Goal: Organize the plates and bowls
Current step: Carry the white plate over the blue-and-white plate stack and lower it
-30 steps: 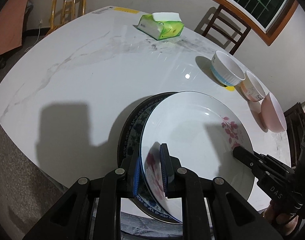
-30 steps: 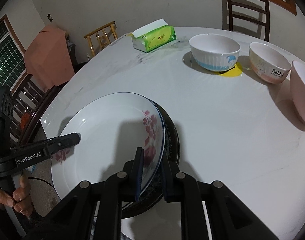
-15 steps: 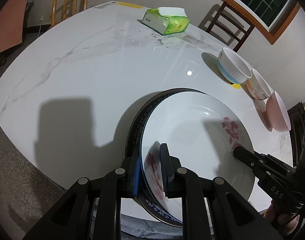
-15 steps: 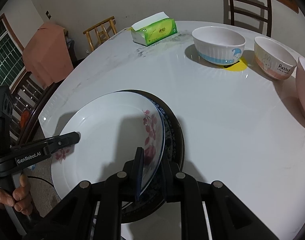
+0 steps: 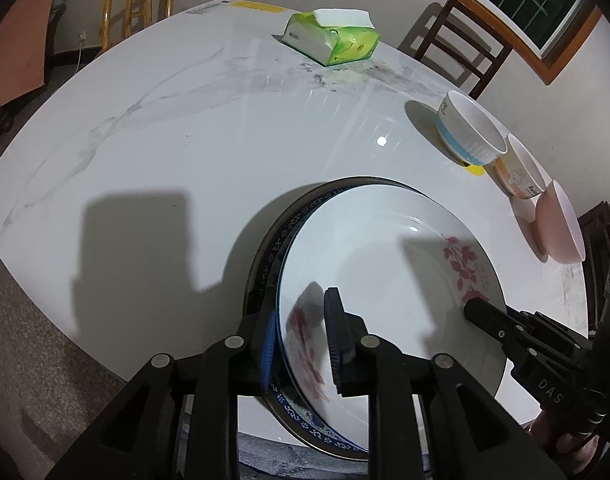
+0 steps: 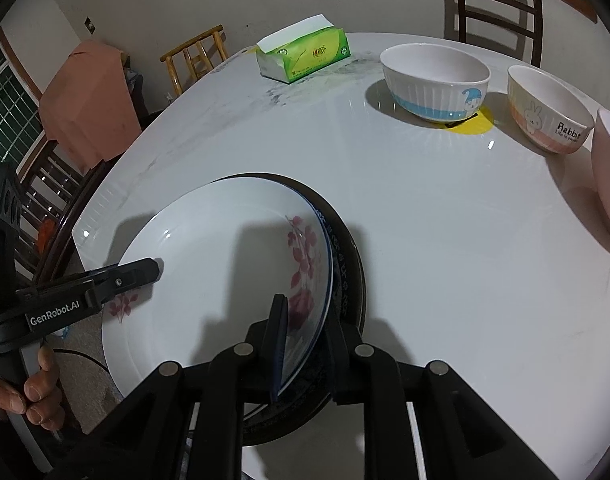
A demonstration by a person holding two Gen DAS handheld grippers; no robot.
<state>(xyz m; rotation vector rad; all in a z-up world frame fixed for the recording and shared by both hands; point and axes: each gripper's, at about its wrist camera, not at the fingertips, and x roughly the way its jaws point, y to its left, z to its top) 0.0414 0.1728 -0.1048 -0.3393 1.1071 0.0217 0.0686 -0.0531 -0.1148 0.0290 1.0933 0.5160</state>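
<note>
A white plate with pink flowers [image 5: 385, 264] lies on a blue-patterned plate [image 5: 283, 236], which lies on a dark plate [image 5: 265, 240], at the table's near edge. My left gripper [image 5: 301, 308] straddles the white plate's near rim. Its jaws are opening, and the upper pad stands just off the plate. My right gripper [image 6: 305, 312] holds the opposite rim of the white plate [image 6: 225, 248], pads still touching as its jaws begin opening. Each gripper shows in the other's view: the right gripper [image 5: 471, 306] and the left gripper [image 6: 155, 268], the left one with a hand on its handle.
Three bowls stand in a row at the far right: a white bowl with a blue band [image 6: 437, 80], a rabbit bowl [image 6: 549, 116] and a pink bowl [image 6: 609, 176]. A green tissue box [image 6: 305, 56] sits at the back of the round marble table [image 5: 185, 140]. Chairs ring the table.
The white plate has settled flatter onto the plates beneath it. The gap between the left gripper's pads has widened slightly. Both hands have stayed about where they were.
</note>
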